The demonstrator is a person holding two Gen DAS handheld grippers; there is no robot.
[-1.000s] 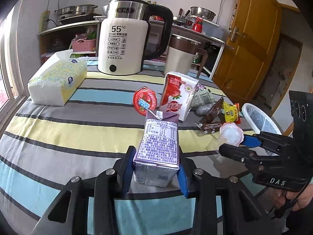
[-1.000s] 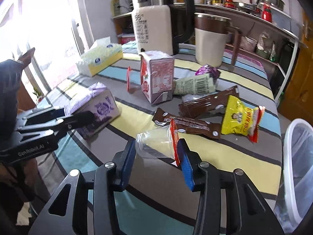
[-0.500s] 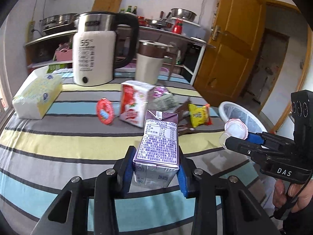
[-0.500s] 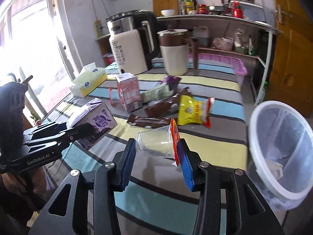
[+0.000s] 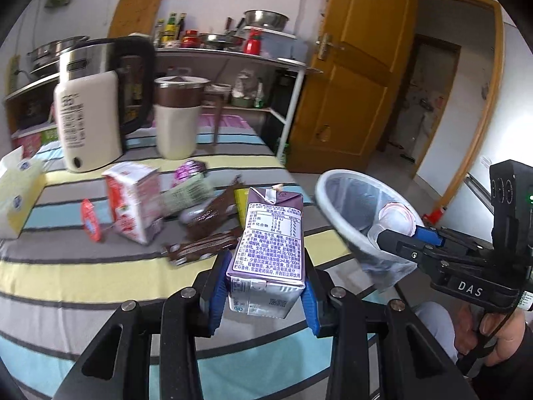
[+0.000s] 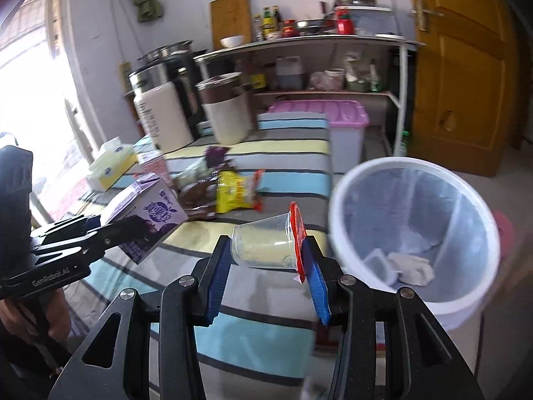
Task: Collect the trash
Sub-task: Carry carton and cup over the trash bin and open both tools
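Note:
My left gripper (image 5: 265, 295) is shut on a purple drink carton (image 5: 271, 243), held upright above the striped table near its right edge; the carton also shows in the right wrist view (image 6: 146, 220). My right gripper (image 6: 268, 283) is shut on a clear plastic cup (image 6: 266, 245) with a red peeled lid, held sideways just left of the white trash bin (image 6: 416, 243). In the left wrist view the cup (image 5: 396, 218) sits over the bin's rim (image 5: 336, 180). Crumpled trash lies inside the bin.
On the table lie a red carton (image 5: 135, 201), brown wrappers (image 5: 203, 246), a yellow snack bag (image 6: 233, 191), a red lid (image 5: 90, 220) and a tissue box (image 5: 15, 196). A kettle (image 5: 88, 116) and a jug (image 5: 176, 120) stand behind. A pink-lidded box (image 6: 336, 116) stands beyond the table.
Both grippers have swung right toward the bin while keeping hold of the carton and the cup. The bin now looms larger in both views.

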